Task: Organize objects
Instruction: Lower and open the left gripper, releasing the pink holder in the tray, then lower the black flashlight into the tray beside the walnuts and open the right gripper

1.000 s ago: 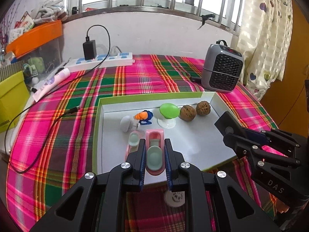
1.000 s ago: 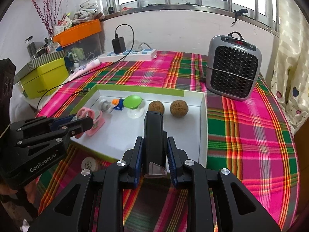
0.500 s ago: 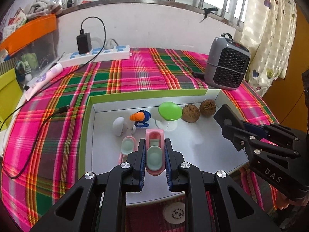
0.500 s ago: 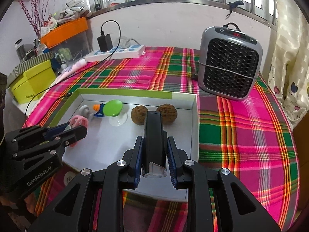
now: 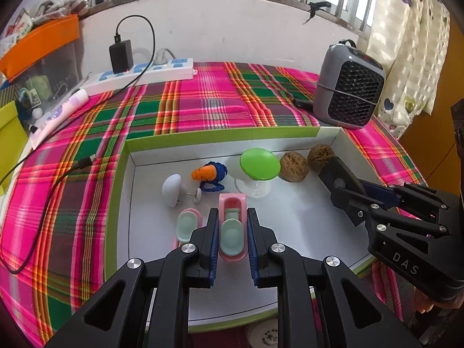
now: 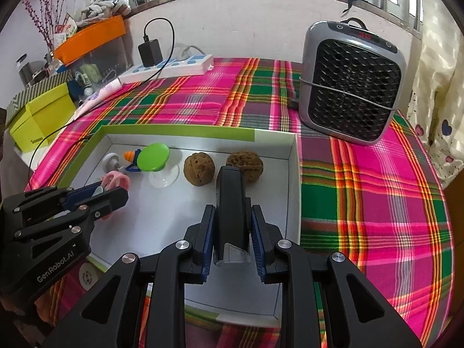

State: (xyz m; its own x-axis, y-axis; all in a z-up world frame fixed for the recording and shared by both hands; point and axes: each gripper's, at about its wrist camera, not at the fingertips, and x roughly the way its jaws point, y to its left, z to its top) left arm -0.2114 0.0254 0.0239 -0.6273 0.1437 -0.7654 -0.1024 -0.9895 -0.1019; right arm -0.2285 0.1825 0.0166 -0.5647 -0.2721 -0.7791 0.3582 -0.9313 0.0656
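Observation:
My left gripper [image 5: 232,220] is shut on a small pink toy toilet [image 5: 232,232] with a pale green seat, held over the near part of the white tray [image 5: 304,220]. A second pink toy with a green basin [image 5: 187,226] sits just left of it on the tray floor. My right gripper [image 6: 232,217] is shut on a black stapler [image 6: 232,203], over the tray's right half [image 6: 284,156]. In the tray lie two walnuts [image 6: 199,168] [image 6: 246,162], a green-topped suction piece [image 6: 153,153], an orange and blue toy [image 5: 208,172] and a white egg-shaped piece [image 5: 171,190].
The tray has green edges and rests on a pink and green plaid cloth [image 6: 362,179]. A grey heater [image 6: 351,87] stands at the back right. At the back left a power strip [image 5: 139,75] with a black charger and cable, and a yellow box [image 6: 40,116].
Both grippers have moved forward and a little lower over the tray, each still holding its object. The tray's contents have not shifted.

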